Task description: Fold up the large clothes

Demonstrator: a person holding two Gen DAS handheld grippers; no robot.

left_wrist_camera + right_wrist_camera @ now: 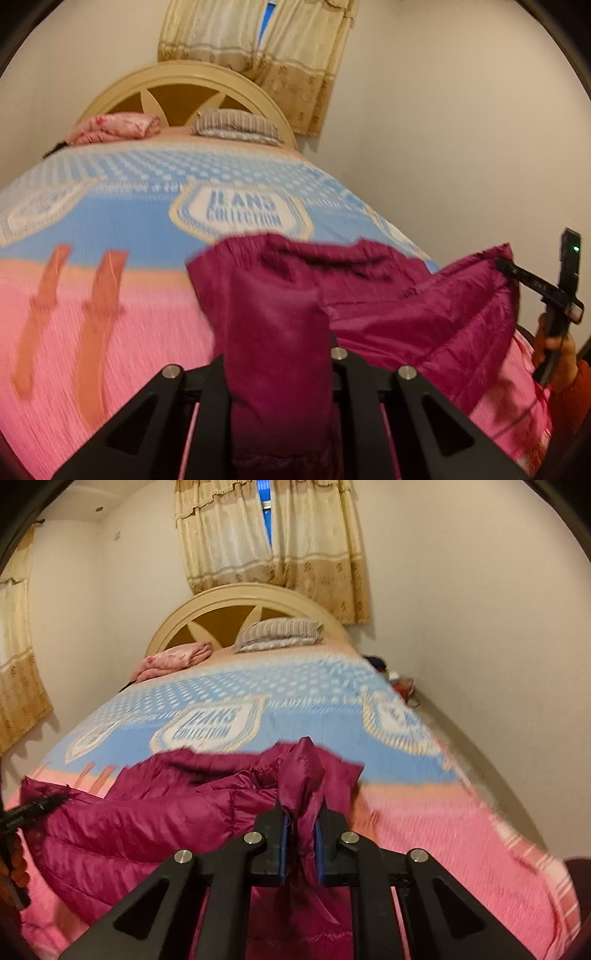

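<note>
A magenta quilted jacket (406, 295) (147, 823) lies on the near, pink end of the bed and is lifted at two places. In the left wrist view a fold of it drapes over my left gripper (277, 350) and hides the fingertips. The right wrist view shows that gripper (55, 799) at the far left, pinched on the jacket's edge. My right gripper (301, 823) is shut on a bunched fold held between its blue pads (283, 834). From the left wrist view it (506, 266) grips the jacket's right corner.
The bed carries a blue and pink blanket (314, 701) (110, 221). A pink pillow (173, 661) and a striped pillow (280, 633) lie by the cream headboard (221, 598). Curtains (273, 535) hang behind. Small items (402, 685) sit on the floor by the right wall. A hand (557, 347) holds the right gripper's handle.
</note>
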